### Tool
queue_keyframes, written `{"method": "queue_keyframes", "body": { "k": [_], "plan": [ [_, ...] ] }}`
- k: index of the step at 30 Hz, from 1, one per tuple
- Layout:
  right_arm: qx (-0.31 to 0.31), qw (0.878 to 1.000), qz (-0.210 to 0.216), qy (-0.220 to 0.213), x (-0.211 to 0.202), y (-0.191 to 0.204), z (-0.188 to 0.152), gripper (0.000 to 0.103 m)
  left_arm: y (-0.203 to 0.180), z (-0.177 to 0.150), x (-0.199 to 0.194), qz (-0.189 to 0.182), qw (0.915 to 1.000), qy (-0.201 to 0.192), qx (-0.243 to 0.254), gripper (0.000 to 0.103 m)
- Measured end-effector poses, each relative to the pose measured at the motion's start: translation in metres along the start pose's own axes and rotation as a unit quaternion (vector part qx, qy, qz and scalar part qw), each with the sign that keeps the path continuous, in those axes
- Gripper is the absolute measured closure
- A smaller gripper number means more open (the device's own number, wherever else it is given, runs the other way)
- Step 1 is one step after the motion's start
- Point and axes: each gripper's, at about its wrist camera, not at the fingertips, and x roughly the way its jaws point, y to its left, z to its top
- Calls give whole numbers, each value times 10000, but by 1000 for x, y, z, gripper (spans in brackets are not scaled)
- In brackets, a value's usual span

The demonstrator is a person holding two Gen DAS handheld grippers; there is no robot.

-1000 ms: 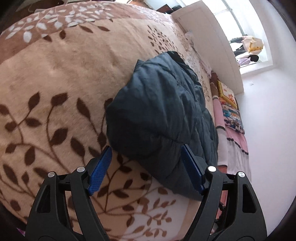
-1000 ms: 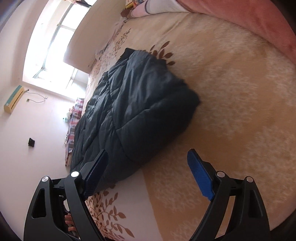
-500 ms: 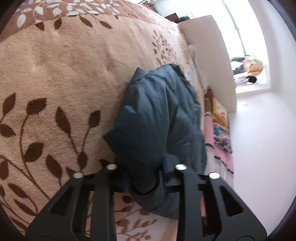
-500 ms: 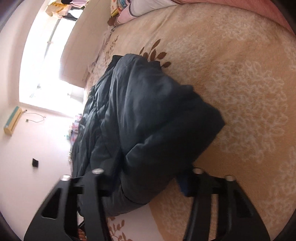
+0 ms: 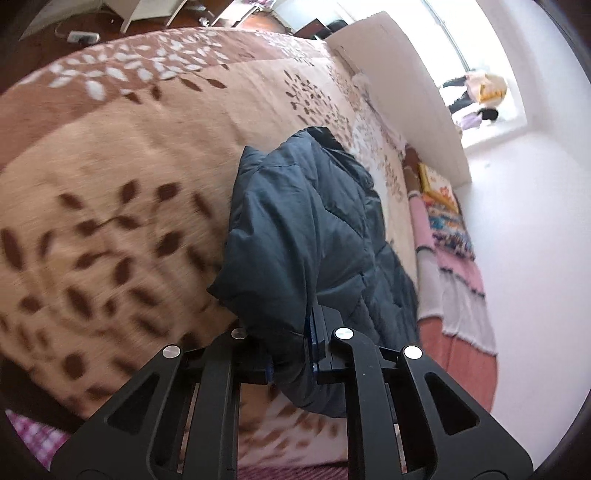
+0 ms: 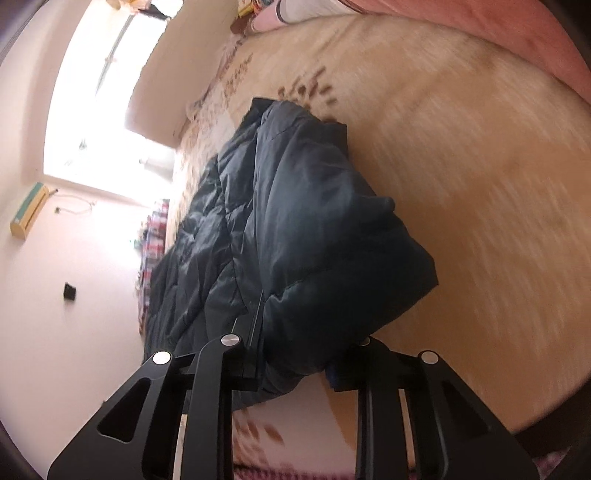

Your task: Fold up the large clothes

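Note:
A dark blue quilted padded jacket (image 5: 310, 236) lies folded on a beige bed blanket with brown leaves (image 5: 110, 206). In the left wrist view my left gripper (image 5: 290, 354) is closing, its pads pinching the jacket's near corner. The right wrist view shows the same jacket (image 6: 295, 229). My right gripper (image 6: 295, 362) is closing on a thick bunch of the jacket's near edge, and the fabric fills the gap between its jaws. Cloth hides most of the blue pads in both views.
A white headboard (image 5: 410, 92) stands at the far end of the bed, under a bright window (image 6: 92, 92). Pink and patterned bedding (image 5: 454, 266) lies along the bed's side. White wall (image 6: 74, 332) is beyond. A dark floor with a power strip (image 5: 83, 36) shows past the blanket.
Both grippers went from wide open in front of the jacket to closed on its near edge. Both have since pulled back, and the gripped edge is lifted off the blanket.

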Motion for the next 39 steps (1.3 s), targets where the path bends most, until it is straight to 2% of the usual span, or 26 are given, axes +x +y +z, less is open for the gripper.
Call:
{"method": "queue_keyframes", "body": {
  "k": [2,6,9,12,13,16,18,20,23,24,25,26,27,28,31,33,35,36,39],
  "plan": [
    [-101,9999,-106,93,-8,-6,-18,78,6,-12,-11,142,9998,33,149,90],
    [-224,9990,-348,187,-8,-13,-30,76,19,-34,-19,444,9981,44,421,89],
    [-222,9977,-611,217,-7,-10,-28,68,21,-36,-17,591,9973,-3,436,88],
    [-387,9951,-876,261,-12,0,-31,51,18,-35,-13,727,9959,-61,543,87],
    [-507,9938,-953,264,-16,4,-35,47,17,-35,-13,769,9953,-80,590,87],
    [-895,9881,-1203,329,-27,14,-47,44,18,-36,-12,807,9947,-116,632,85],
    [-1361,9802,-1391,366,-34,25,-61,45,19,-37,-12,812,9944,-136,657,85],
    [-1955,9696,-1399,458,-37,44,-80,45,17,-39,-12,851,9935,-163,744,84],
    [-2801,9498,-1288,525,-27,82,-102,61,13,-42,-11,945,9910,-213,920,83],
    [-3069,9434,-1148,514,-19,99,-108,69,12,-43,-11,971,9903,-226,970,83],
    [-3191,9404,-1026,565,-11,110,-111,86,12,-43,-12,977,9899,-237,1003,83],
    [-3284,9380,-834,728,6,126,-114,96,12,-43,-12,975,9898,-242,1013,83],
    [-3345,9358,-720,848,19,138,-116,100,13,-43,-12,958,9899,-236,1015,83],
    [-3543,9279,-661,952,37,152,-120,102,14,-43,-13,941,9903,-231,996,83],
    [-4148,9003,-851,1011,76,185,-134,102,15,-43,-13,900,9911,-232,954,82],
    [-4284,8918,-947,1105,96,195,-137,102,15,-44,-14,885,9911,-241,963,82],
    [-4436,8799,-1273,1134,122,200,-137,102,16,-44,-14,867,9914,-241,953,82],
    [-4415,8771,-1423,1247,136,196,-135,102,16,-44,-14,835,9917,-231,947,79],
    [-4049,8865,-1573,1598,170,177,-126,102,15,-46,-12,742,9923,-187,977,73]
  ]
}}
